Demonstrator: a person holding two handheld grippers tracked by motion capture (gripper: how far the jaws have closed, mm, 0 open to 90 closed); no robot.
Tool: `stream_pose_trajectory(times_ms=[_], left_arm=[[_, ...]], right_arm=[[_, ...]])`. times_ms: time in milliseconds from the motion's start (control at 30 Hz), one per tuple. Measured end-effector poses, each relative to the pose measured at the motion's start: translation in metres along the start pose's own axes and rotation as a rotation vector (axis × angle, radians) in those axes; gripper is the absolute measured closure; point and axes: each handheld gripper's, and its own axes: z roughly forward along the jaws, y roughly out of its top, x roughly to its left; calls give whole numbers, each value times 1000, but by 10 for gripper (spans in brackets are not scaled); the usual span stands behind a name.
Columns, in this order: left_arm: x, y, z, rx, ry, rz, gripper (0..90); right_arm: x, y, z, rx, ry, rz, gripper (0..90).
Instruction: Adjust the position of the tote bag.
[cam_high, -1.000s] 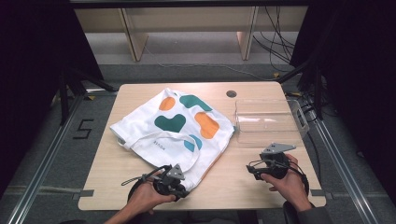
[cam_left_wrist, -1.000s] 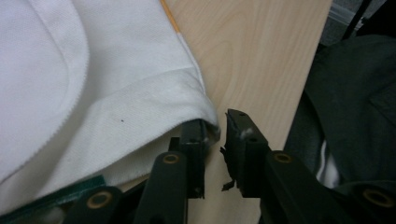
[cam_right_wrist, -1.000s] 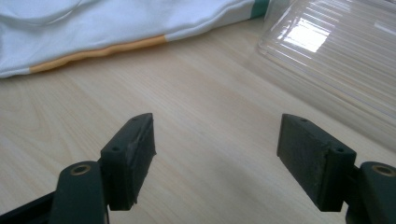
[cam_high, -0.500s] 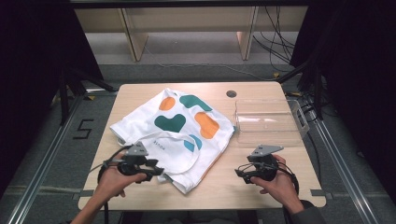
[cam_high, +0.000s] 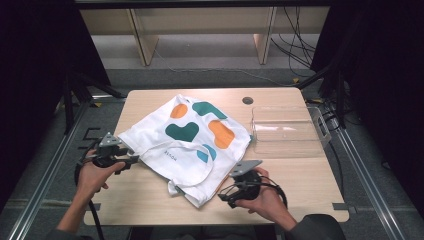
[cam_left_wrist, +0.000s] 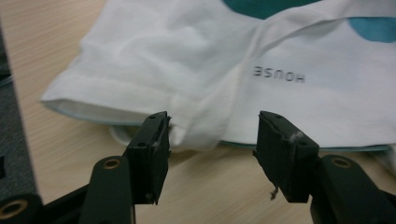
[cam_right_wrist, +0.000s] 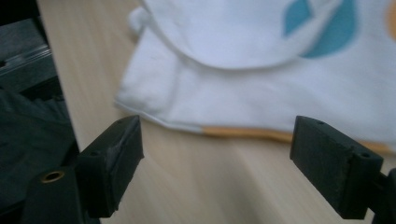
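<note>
1. So far the white tote bag (cam_high: 187, 142), printed with orange and teal shapes, lies crumpled and skewed across the middle of the counter (cam_high: 300, 185), one corner near the left edge and another near the front edge; nothing about it looks flattened or folded yet.
2. Its handle loop (cam_high: 192, 167) curls loosely over the front part of the bag, not tucked away.
3. The left gripper (cam_high: 131, 161) sits at the bag's left corner. Its jaws have just been opening, and in the left gripper view a bunched fold of the hem (cam_left_wrist: 198, 133) lies between them, with the pads standing clear of the cloth, so I judge it released rather than held.
4. The right gripper (cam_high: 222, 195) is low by the front edge, just beside the bag's front corner (cam_right_wrist: 140, 100); its jaws stand wide apart over bare wood with nothing between them.
5. A clear plastic bin (cam_high: 287, 131) stands empty toward the right edge, apart from the bag.
6. Judging by this, the work is early: both corners need fresh grips before the bag can be spread or folded.
</note>
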Motion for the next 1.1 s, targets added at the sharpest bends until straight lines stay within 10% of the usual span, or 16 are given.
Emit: stream_pose_trajectory(times_ms=[233, 667, 1100], left_arm=[[31, -10, 0, 33, 70, -38, 447], [69, -2, 38, 58, 182, -69, 432], [94, 2, 60, 64, 100, -172, 446]], right_arm=[[35, 31, 46, 47, 97, -108, 320], [46, 37, 72, 172, 50, -179, 458], [46, 35, 64, 163, 55, -161, 543]])
